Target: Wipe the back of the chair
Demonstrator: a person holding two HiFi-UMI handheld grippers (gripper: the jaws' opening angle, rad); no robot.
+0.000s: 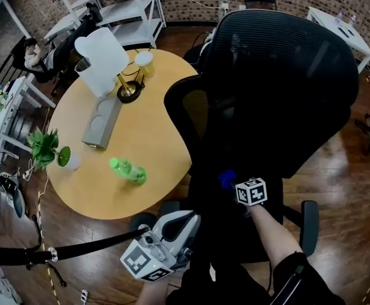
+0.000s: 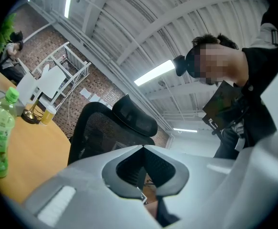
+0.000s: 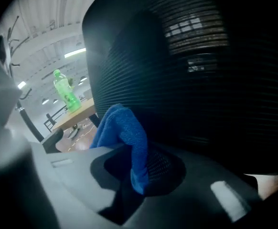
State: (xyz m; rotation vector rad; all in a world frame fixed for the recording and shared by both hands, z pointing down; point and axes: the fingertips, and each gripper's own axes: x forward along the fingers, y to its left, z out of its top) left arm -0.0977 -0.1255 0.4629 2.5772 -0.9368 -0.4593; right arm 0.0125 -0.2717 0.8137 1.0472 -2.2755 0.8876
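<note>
The black mesh office chair (image 1: 280, 75) fills the middle and right of the head view, its back turned toward me. My right gripper (image 1: 236, 186) is low against the chair back, shut on a blue cloth (image 1: 226, 178). In the right gripper view the blue cloth (image 3: 124, 132) bulges out of the jaws, right up against the dark mesh (image 3: 201, 80). My left gripper (image 1: 188, 220) hangs lower left, apart from the chair. Its jaws are shut with nothing between them (image 2: 143, 148), and the chair (image 2: 105, 128) shows beyond them.
A round wooden table (image 1: 147, 126) stands left of the chair. On it are a green bottle (image 1: 128, 170), a potted plant (image 1: 48, 150), a grey box (image 1: 102, 121), a white lamp (image 1: 102, 59) and a cup (image 1: 144, 61). White shelves (image 1: 118, 8) stand behind it.
</note>
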